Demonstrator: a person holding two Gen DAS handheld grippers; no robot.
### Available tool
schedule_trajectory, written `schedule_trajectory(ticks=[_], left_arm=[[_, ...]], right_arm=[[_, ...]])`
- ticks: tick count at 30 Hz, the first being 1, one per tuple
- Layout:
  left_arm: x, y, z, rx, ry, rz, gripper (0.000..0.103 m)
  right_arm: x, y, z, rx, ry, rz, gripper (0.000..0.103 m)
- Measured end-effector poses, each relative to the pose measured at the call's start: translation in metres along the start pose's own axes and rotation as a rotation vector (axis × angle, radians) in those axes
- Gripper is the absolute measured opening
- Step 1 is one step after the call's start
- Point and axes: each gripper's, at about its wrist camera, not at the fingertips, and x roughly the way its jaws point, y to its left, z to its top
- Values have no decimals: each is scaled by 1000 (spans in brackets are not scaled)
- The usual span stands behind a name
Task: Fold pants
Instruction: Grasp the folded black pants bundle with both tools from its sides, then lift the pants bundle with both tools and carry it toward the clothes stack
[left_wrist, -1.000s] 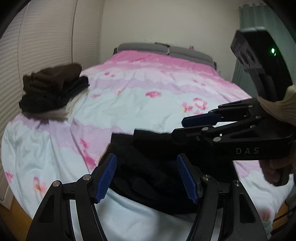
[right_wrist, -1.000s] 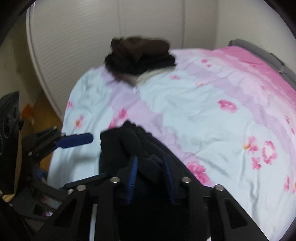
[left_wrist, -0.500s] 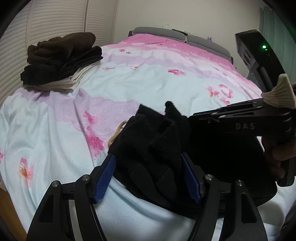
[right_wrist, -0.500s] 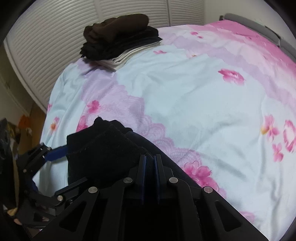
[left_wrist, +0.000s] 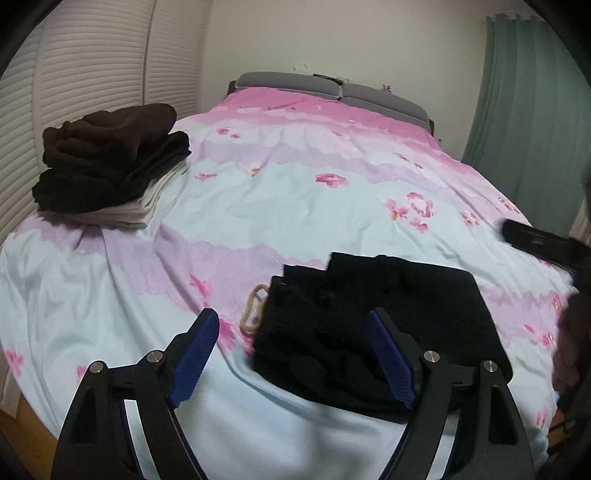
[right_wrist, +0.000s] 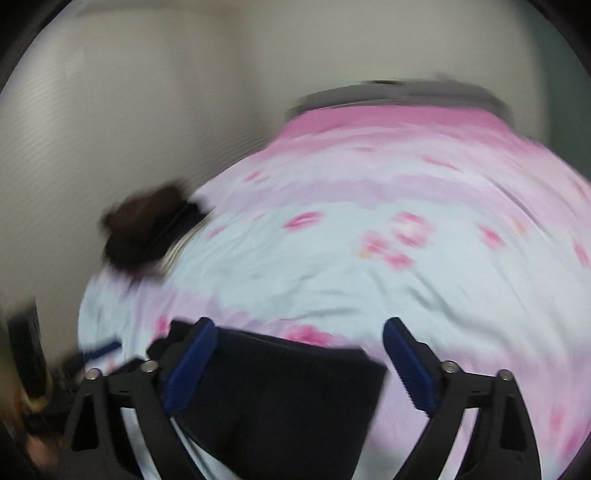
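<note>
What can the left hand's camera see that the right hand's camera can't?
Only the left wrist view shows the tan drawstring loop beside the black pants, the green curtain, and sharp detail. Only the right wrist view, which is blurry, shows the right gripper with its jaws wide open. Both show the pants, the flowered bedspread and the pile of folded clothes.

The black pants (left_wrist: 373, 325) lie folded into a thick rectangle on the bed (left_wrist: 295, 206), near its foot edge. Their layered ends are bunched unevenly along the bundle's left side.
</note>
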Motion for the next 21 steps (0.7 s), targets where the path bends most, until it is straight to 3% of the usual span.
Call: schedule_trajectory(ticks=[4, 9, 19, 21], left_arm=[[22, 14, 2, -77, 74, -92, 82], [46, 19, 0, -122, 133, -149, 83], [67, 33, -14, -196, 203, -183, 94], [69, 34, -18, -216, 203, -186, 97]], right_arm=[[-4, -21, -43, 225, 27, -75, 98], [14, -45, -68, 435, 111, -63, 98], [45, -51, -94, 510, 203, -8, 98], [55, -53, -101, 543, 225, 47, 98]])
